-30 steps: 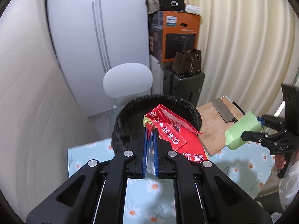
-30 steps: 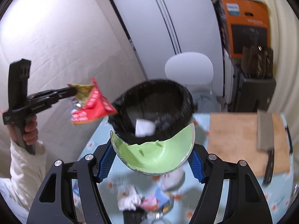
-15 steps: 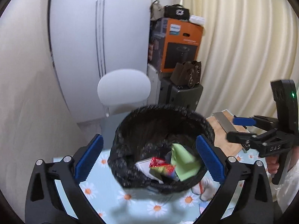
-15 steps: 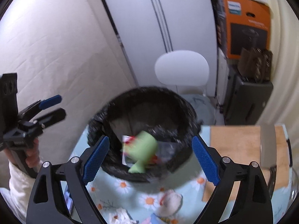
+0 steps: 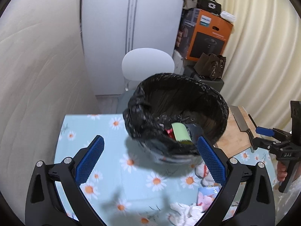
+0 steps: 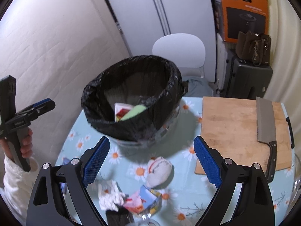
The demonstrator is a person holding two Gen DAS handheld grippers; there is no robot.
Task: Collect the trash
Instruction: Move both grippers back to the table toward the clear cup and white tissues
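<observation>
A bin with a black liner (image 5: 176, 86) (image 6: 94, 94) stands on the daisy-print tablecloth. Inside it lie a pale green piece (image 5: 180, 133) (image 6: 133, 111) and a red wrapper (image 5: 168, 131) (image 6: 122, 112). My left gripper (image 5: 148, 141) is open and empty in front of the bin; in the right wrist view the left gripper (image 6: 43, 103) is at the left edge. My right gripper (image 6: 151, 141) is open and empty over loose trash: a white-and-red wad (image 6: 160, 169), a crumpled tissue (image 6: 110, 194) and a colourful wrapper (image 6: 144, 197).
A wooden cutting board (image 6: 235, 128) with a cleaver (image 6: 266, 120) lies right of the bin. A white chair (image 6: 178, 50) stands behind the table, with an orange box (image 6: 244, 9) and a dark case to its right. A glass rim (image 6: 296, 179) shows at the right edge.
Both grippers opened: the red wrapper left the left one and the green piece left the right one, and both now lie in the bin. Both grippers sank toward the table.
</observation>
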